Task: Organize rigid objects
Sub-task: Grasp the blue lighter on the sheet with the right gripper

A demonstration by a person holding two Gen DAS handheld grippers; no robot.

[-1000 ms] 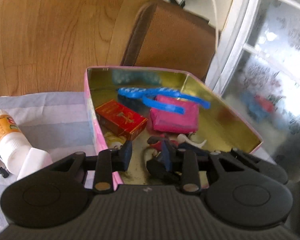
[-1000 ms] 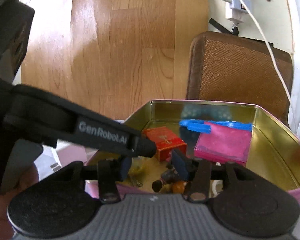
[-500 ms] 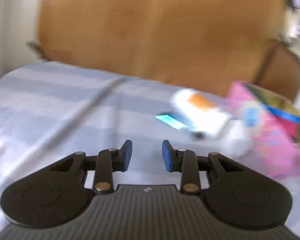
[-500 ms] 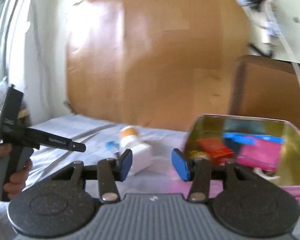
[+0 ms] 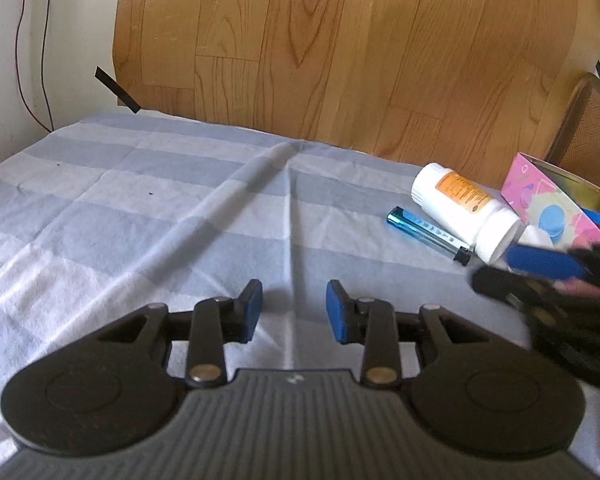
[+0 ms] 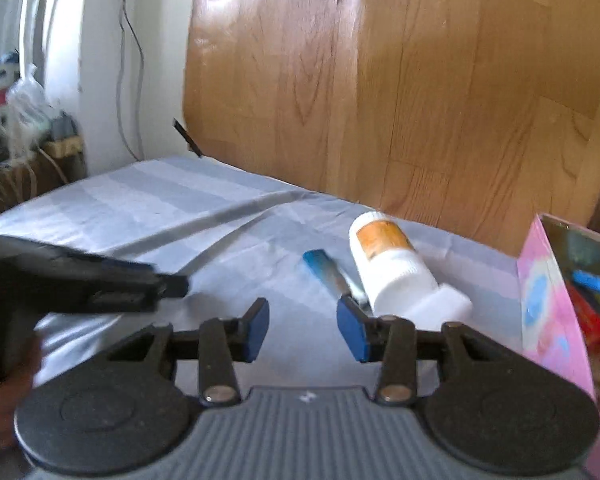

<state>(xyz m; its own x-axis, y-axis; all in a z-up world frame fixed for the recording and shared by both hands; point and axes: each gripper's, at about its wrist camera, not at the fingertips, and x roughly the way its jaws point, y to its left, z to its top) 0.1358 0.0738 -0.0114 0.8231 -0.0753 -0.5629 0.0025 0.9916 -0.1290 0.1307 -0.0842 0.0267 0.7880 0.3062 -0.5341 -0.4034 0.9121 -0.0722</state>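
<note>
Beside the pink tin [image 5: 540,188], on its near-left side, a white bottle [image 5: 460,208] lay on its side on the striped cloth [image 5: 140,216] that covered the table, its cap end toward the tin and its base pointing away. Just left of the bottle, touching or nearly touching it, lay a blue pen [image 5: 424,232], roughly parallel to the bottle. Inside the tin I could make out red, pink and blue things, too blurred to name.

My left tool [image 5: 294,312] hung over bare cloth well left of the bottle, its jaws partly apart, easing wider, with nothing between them. My right tool [image 6: 303,328] was close to the pen and bottle, its right pad just in front of the pen's near end; its jaws were narrowing with only cloth between them.

I judged the bottle to be rigid, light plastic with a smooth, round wall, so it would likely roll or squirt sideways if pinched off-centre. I would have taken it across the middle of the body, on the orange label [image 6: 380,240], with the pads square to its long axis. The pen looked stiff, thin and slick; it would need a low pinch across its barrel, near the middle, and could skid on the cloth.
</note>
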